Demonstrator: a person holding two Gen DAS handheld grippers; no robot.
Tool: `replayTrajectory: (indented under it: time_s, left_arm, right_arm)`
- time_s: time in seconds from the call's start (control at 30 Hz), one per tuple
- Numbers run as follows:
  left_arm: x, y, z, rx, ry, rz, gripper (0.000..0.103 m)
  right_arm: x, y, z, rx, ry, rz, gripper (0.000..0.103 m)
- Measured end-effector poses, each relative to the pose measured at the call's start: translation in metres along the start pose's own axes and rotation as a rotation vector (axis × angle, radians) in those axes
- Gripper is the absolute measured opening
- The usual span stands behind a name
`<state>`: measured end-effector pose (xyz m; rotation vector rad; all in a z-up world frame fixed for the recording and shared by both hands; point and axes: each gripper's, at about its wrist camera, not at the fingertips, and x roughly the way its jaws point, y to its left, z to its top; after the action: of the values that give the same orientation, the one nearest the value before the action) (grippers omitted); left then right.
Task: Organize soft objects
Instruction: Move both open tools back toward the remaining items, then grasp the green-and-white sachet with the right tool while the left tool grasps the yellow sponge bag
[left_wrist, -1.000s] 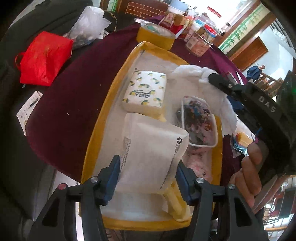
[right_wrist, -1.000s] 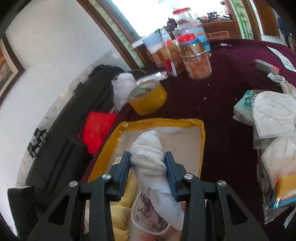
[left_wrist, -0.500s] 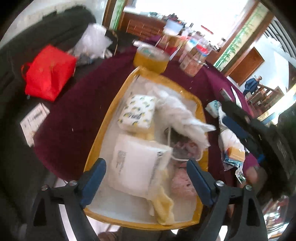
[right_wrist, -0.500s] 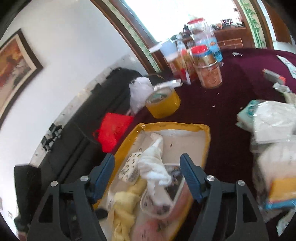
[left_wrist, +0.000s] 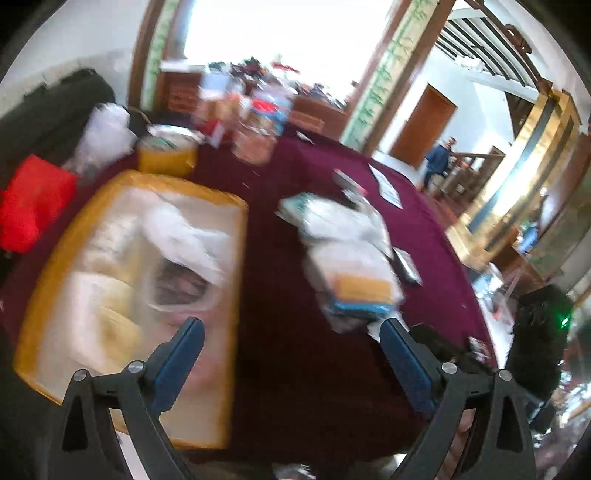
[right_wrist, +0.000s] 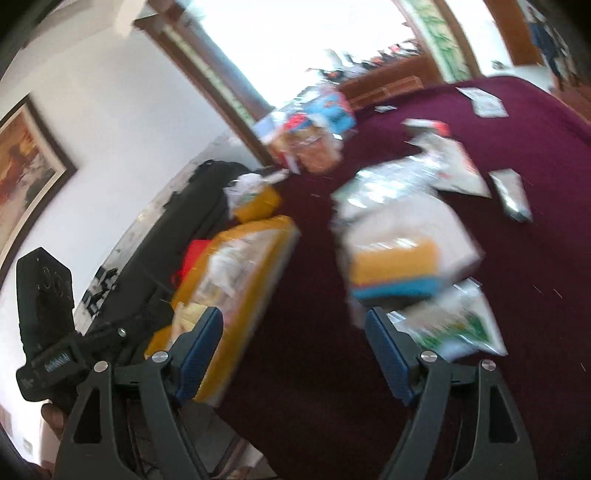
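Both grippers, left (left_wrist: 290, 347) and right (right_wrist: 293, 339), released; fingers now spread and empty, swinging from tray (left_wrist: 240, 258) toward packet pile (left_wrist: 351, 266).

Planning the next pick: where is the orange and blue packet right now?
The orange and blue packet lies on the maroon tablecloth in the loose pile right of the yellow tray, just ahead of both open grippers in each wrist view.

Left gripper (left_wrist: 291, 360) wide apart and empty above maroon tablecloth (left_wrist: 280, 295), between yellow tray (left_wrist: 236, 258) and packet pile (left_wrist: 351, 258).
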<state>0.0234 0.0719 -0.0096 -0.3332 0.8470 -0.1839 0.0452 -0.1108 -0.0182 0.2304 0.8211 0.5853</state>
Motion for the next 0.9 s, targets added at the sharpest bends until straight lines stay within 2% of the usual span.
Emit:
replayTrajectory:
  time_s: [0.1, 0.23, 0.3, 0.4, 0.47, 0.57, 0.63, 0.67, 0.73, 0.9]
  left_arm:
    - [0.01, -0.017, -0.005, 0.022, 0.037, -0.007, 0.098]
    - [0.019, -0.036, -0.009, 0.088, 0.054, 0.029, 0.098]
    - [0.019, -0.04, -0.011, 0.105, 0.048, 0.047, 0.098]
    - [0.019, -0.041, -0.012, 0.125, 0.042, 0.07, 0.098]
    - [0.02, -0.039, -0.011, 0.125, 0.043, 0.076, 0.098]
    - [0.024, -0.036, -0.008, 0.122, 0.054, 0.074, 0.098]
    - [0.028, -0.037, -0.003, 0.13, 0.059, 0.071, 0.098]
    - [0.03, -0.038, -0.001, 0.133, 0.057, 0.066, 0.098]
    - [0.039, -0.042, 0.005, 0.154, 0.06, 0.055, 0.098]
    - [0.095, -0.061, 0.027, 0.211, 0.152, 0.024, 0.098]
  right_arm:
    - [-0.017, -0.026, -0.012, 0.055, 0.02, -0.057, 0.079]
    - [-0.03, -0.055, -0.022, 0.146, 0.027, -0.117, 0.079]
    - [-0.029, -0.071, -0.023, 0.223, 0.038, -0.16, 0.079]
    - [-0.015, -0.085, -0.021, 0.308, 0.079, -0.172, 0.078]
    - [-0.002, -0.09, -0.018, 0.355, 0.106, -0.186, 0.074]
    - [0.013, -0.091, -0.007, 0.376, 0.108, -0.227, 0.061]
    - [0.022, -0.089, -0.001, 0.374, 0.122, -0.259, 0.042]
    - [0.025, -0.088, 0.0, 0.365, 0.128, -0.283, 0.038]
    - [0.025, -0.087, -0.001, 0.347, 0.131, -0.332, 0.019]
    - [0.01, -0.103, -0.007, 0.395, 0.123, -0.26, 0.017]
